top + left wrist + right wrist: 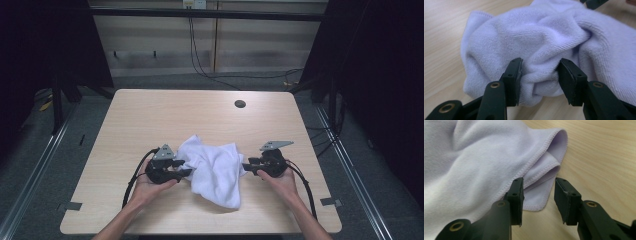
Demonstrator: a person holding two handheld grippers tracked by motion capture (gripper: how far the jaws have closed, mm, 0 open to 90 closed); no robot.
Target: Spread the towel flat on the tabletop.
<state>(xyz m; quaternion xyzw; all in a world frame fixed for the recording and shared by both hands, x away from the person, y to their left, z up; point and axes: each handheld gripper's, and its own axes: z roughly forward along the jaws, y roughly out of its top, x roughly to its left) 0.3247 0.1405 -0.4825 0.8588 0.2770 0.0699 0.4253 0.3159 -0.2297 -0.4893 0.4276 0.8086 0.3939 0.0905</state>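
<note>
Wooden desk (150, 115), crumpled white towel (215, 167), left tool (540, 75) spread around a fold, right tool (539, 195) spread at its hemmed corner

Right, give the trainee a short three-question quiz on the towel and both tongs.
1. True or false: the white towel lies folded flat in a neat square.
2. Which tongs have a bunched fold of towel between their jaws: A the left tongs, B the right tongs?
3. What part of the towel lies just ahead of the right tongs?

Key:
1. False: it lies crumpled on the table.
2. A: the fold fills the gap between the jaws, though whether the pads press on it cannot be told.
3. A stitched hem corner, partly between the open jaws, not gripped.
</note>
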